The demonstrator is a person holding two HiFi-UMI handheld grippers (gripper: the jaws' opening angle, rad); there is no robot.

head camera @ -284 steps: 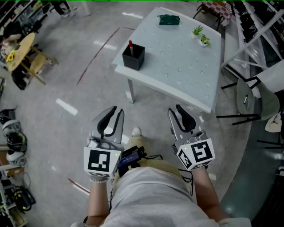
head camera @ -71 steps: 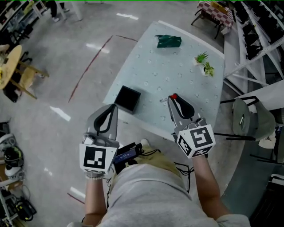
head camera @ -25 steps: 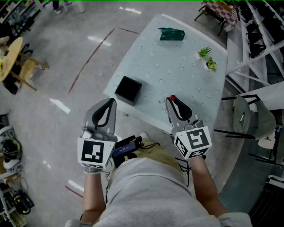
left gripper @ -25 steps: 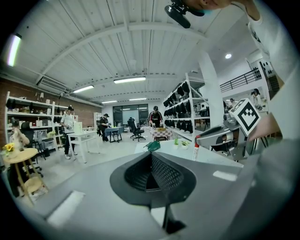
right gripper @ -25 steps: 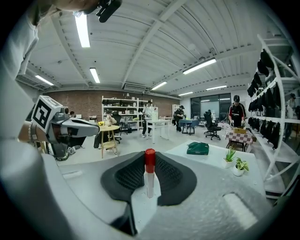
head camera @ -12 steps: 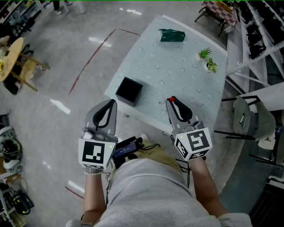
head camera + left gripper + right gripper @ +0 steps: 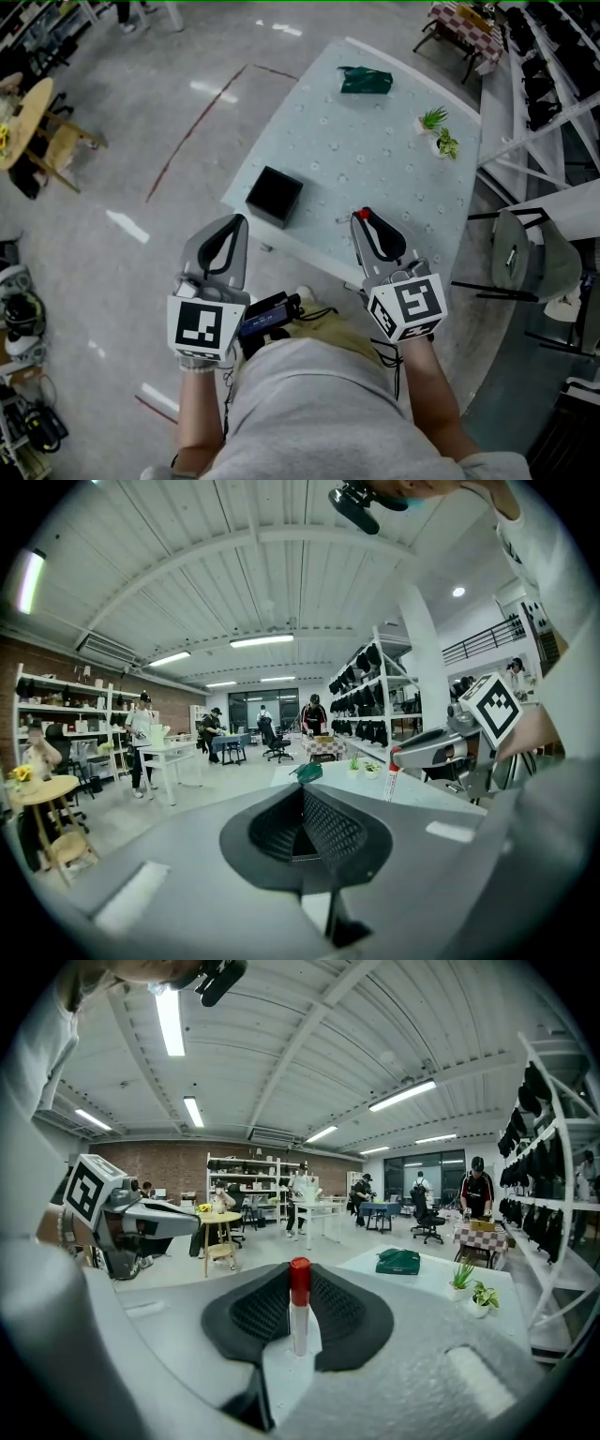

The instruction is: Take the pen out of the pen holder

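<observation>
Well, left of the pen holder and nearer the person, the left gripper has its jaws closed on nothing. Right of the holder, the right gripper pinches the red-capped pen upright, out of it. So narrow a pinch could let the pen slip or tilt onto the pale tabletop. Grey floor and shelving lie around.

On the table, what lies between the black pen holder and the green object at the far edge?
Nothing. In the head view, the table top between the pen holder and the green object is bare.
</observation>
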